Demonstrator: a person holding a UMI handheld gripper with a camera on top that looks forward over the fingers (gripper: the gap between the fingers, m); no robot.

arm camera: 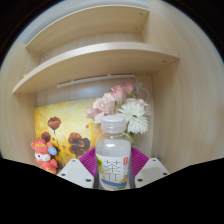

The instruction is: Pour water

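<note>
A clear plastic bottle (113, 155) with a white cap and a white and green label stands upright between my gripper's (113, 168) fingers. The purple pads (89, 161) press on both sides of its labelled body. The gripper is shut on the bottle. The bottle's base is hidden below the fingers.
A light wooden wall shelf (95, 60) curves overhead. Behind the bottle is a bunch of pink and white flowers (122, 104) against a yellow picture (62, 125). A small red and white toy figure (42, 152) stands to the left.
</note>
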